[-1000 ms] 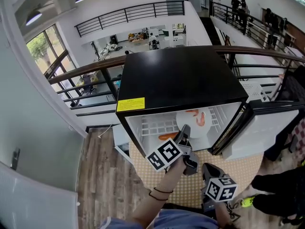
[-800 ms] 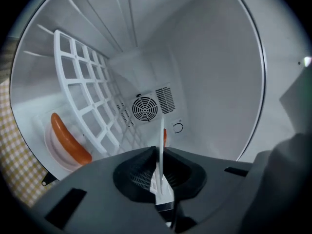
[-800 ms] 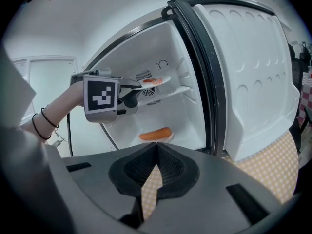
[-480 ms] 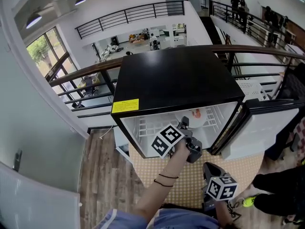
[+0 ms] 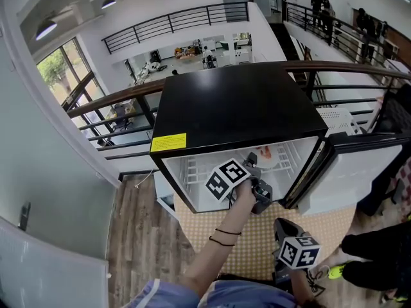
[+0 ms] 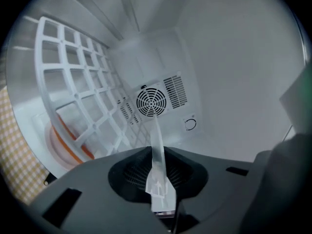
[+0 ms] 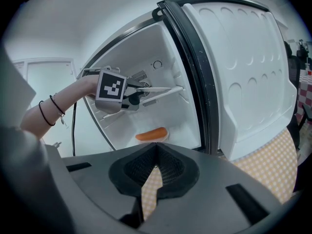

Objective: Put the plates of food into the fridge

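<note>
Black fridge point(image 5: 237, 101) stands with its door point(image 5: 356, 172) swung open to the right. Inside, left tongs point(image 6: 156, 122) reach in at the top level over the white wire shelf point(image 6: 73, 82), aimed at the back-wall fan grille point(image 6: 151, 103). Their jaws have just been easing apart, only a crack, with nothing between them. On that shelf sits the plate of reddish food point(image 5: 277, 151), just right of the left tongs' tips; can't tell if they touch. One level down lies a second plate point(image 7: 157, 139) with a sausage point(image 7: 151, 134) on it. Outside, right tongs point(image 7: 148, 196) hang low over the checked mat point(image 5: 257, 252), pointing at the open compartment. There is a narrow wedge of gap between their jaws, the mat shows through it, nothing held
</note>
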A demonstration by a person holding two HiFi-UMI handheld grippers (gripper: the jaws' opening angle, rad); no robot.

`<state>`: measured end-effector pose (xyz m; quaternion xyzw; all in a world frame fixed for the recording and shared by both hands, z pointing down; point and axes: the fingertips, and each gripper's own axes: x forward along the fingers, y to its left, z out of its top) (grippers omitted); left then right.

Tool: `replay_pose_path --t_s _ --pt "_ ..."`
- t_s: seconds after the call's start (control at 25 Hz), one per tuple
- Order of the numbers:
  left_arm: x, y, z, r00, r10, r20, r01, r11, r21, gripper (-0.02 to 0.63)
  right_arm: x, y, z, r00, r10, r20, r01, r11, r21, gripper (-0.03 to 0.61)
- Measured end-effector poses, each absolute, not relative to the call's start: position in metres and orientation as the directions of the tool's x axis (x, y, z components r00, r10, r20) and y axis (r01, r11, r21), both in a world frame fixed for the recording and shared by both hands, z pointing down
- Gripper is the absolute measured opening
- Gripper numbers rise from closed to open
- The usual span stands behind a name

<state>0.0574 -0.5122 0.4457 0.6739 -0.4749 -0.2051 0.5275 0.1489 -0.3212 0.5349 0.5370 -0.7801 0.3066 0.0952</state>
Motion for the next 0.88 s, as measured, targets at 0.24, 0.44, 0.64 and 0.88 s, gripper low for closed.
replay_pose_path --t_s 0.24,0.44,0.64,0.88 --pt "0.055 -0.52 0.431 0.436 -0.854 0.283 -0.677 -0.104 0.728 0.305 0.149 -0.316 0.538 -0.405 -0.775 0.485 -0.897 0.235 -0.374 0.015" --pt "0.041 -0.515 0.456 0.287 -0.795 0.535 -0.943 -0.138 0.301 0.327 0.152 -0.312 0.54 -0.398 -0.777 0.488 -0.9 0.227 -0.373 0.015" --pt "0.053 -0.51 0.452 0.324 -0.817 0.477 -0.939 -0.216 0.269 0.353 0.153 -0.31 0.54 -0.396 -0.779 0.486 -0.899 0.221 -0.378 0.015" --pt "0.051 -0.504 0.453 0.326 -0.808 0.492 -0.945 -0.255 0.206 0.365 0.153 -0.306 0.542 -0.397 -0.775 0.491 -0.899 0.22 -0.379 0.015"
